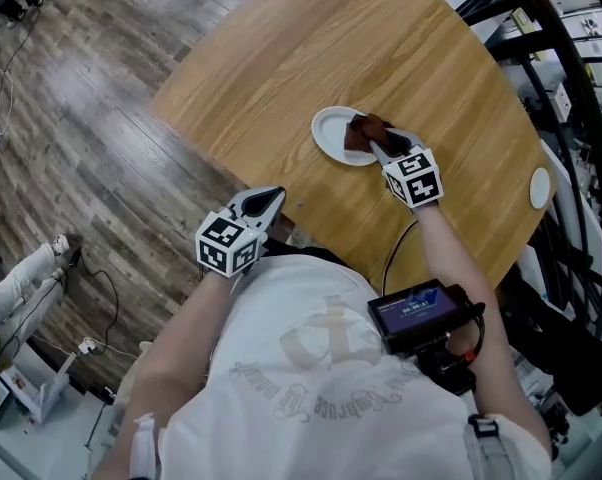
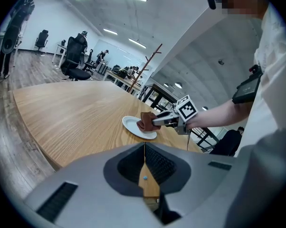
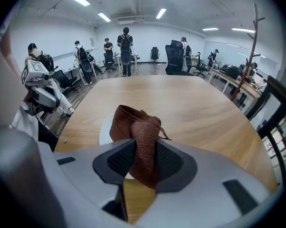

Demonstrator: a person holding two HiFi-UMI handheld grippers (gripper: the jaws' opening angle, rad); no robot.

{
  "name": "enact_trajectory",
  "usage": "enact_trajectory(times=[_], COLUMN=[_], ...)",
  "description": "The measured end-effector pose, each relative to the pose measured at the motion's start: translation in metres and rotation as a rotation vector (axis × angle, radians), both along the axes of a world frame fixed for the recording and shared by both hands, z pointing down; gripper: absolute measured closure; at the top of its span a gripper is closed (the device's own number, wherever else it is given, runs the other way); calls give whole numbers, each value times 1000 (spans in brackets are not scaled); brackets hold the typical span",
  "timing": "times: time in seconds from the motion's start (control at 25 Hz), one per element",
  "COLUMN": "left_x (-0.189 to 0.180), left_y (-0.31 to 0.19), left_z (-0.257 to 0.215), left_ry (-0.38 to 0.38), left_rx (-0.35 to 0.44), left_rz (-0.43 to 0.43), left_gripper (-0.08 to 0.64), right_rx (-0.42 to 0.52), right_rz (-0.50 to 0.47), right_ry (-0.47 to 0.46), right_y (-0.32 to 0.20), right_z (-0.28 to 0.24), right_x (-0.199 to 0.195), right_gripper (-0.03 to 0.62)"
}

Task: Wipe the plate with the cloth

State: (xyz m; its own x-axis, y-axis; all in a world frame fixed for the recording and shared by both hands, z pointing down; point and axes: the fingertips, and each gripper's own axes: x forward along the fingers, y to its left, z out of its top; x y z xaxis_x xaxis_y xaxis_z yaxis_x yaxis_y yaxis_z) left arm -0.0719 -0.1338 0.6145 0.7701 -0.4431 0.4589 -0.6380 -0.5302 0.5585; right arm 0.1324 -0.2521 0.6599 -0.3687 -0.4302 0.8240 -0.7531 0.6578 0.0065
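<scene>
A white plate (image 1: pixel 333 133) lies on the round wooden table (image 1: pixel 301 58). My right gripper (image 1: pixel 381 148) is shut on a brown cloth (image 1: pixel 365 131), which rests bunched on the plate's right half. In the right gripper view the cloth (image 3: pixel 139 137) is pinched between the jaws, with the plate (image 3: pixel 105 127) just beyond them. The left gripper view shows the plate (image 2: pixel 137 128), the cloth (image 2: pixel 146 121) and the right gripper (image 2: pixel 158 121) from the side. My left gripper (image 1: pixel 268 201) hangs at the table's near edge, shut and holding nothing; its jaws (image 2: pixel 144 167) meet in its own view.
A small white disc (image 1: pixel 540 187) lies near the table's right edge. Black metal racks (image 1: pixel 571 88) stand to the right of the table. Wood floor with cables (image 1: pixel 41 98) lies to the left. Office chairs (image 2: pixel 74 58) and several people stand far behind.
</scene>
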Motion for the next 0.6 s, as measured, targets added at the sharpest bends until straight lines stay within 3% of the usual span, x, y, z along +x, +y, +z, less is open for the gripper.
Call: enact_trajectory(times=[0.2,0.6], left_x=[-7,6], left_y=[5,4], left_z=[0,1], left_ry=[-5,4], left_rx=[-2,-1], left_rz=[-15,6], left_gripper=[546,546], right_rx=[20,-42], right_rz=[36,-67], right_ry=[12,-86], right_y=[-16,42], right_z=[-5,-5], right_x=[6,-34], right_gripper=[465,465])
